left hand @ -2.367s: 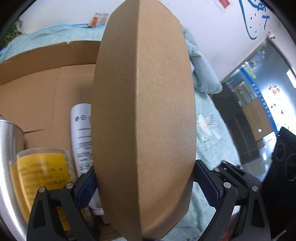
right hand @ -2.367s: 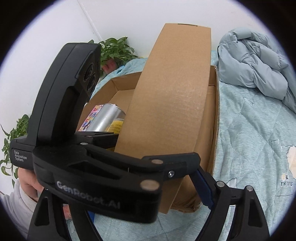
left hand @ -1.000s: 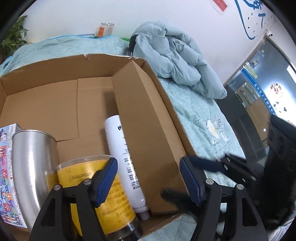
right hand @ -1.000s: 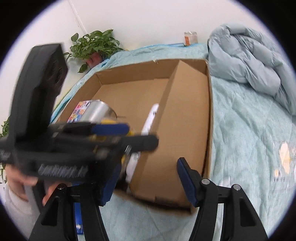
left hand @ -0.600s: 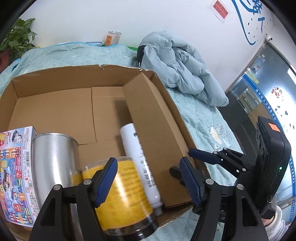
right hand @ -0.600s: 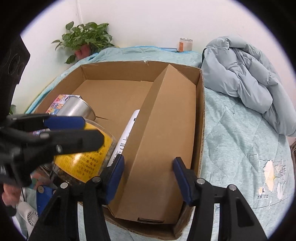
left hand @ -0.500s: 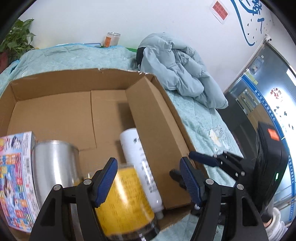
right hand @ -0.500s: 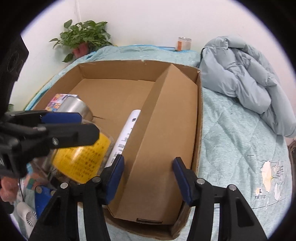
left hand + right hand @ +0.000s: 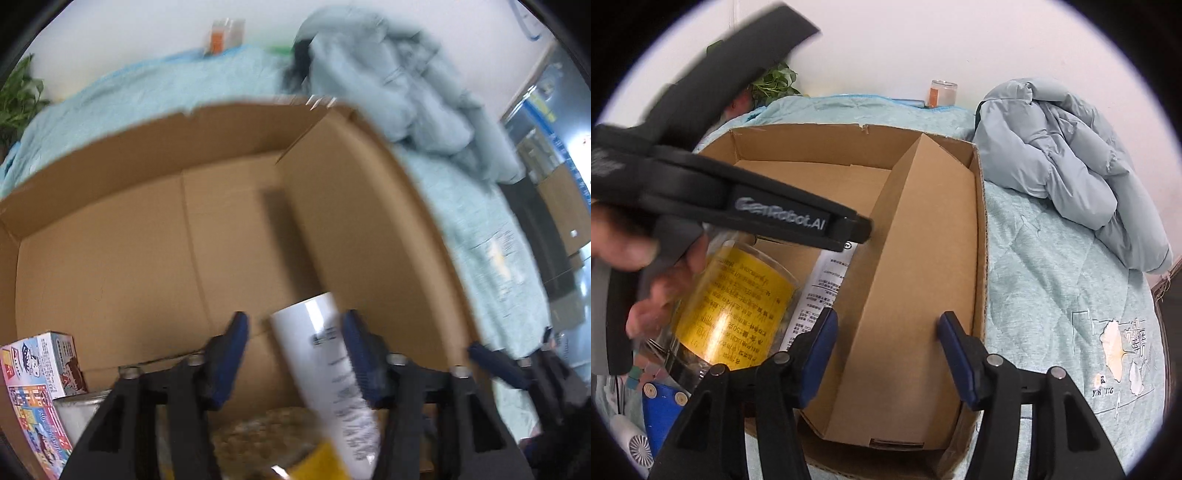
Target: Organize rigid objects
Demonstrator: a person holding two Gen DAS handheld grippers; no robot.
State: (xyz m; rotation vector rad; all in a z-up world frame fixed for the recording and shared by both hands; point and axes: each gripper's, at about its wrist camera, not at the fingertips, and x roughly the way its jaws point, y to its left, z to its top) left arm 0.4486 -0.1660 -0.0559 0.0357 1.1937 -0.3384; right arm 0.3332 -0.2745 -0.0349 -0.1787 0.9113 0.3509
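White bottle [image 9: 334,373]: lay in the cardboard box [image 9: 110,266], close beside the folded-in flap [image 9: 916,288], long axis running from the near wall toward the far wall, flat base end pointing away in the left wrist view. Dark print ran along its side, too blurred to read.

Jar [image 9: 735,306]: clear, yellow label with dark printed lines not legible, lay left of the bottle, just beside it. Coloured carton [image 9: 33,387] with cartoon print and a steel cup [image 9: 83,410] stood further left in the box.

Left claw [image 9: 295,354]: jaws had just been closing, the bottle's far end between them; the right pad [image 9: 360,354] lay against the bottle's side, a gap showed at the left pad [image 9: 229,354], no grip yet. Its body [image 9: 746,206] read "GenRobot.AI"; a hand [image 9: 646,266] held it.

Right claw [image 9: 886,350]: partly open, jaws had just been opening slightly, nothing held, straddling the flap's near end above the box.

Box rested on a pale green quilted bed [image 9: 1071,302]. Grey-blue jacket [image 9: 1067,158] heaped at its far right; can [image 9: 940,92] and plant [image 9: 774,83] by the wall.
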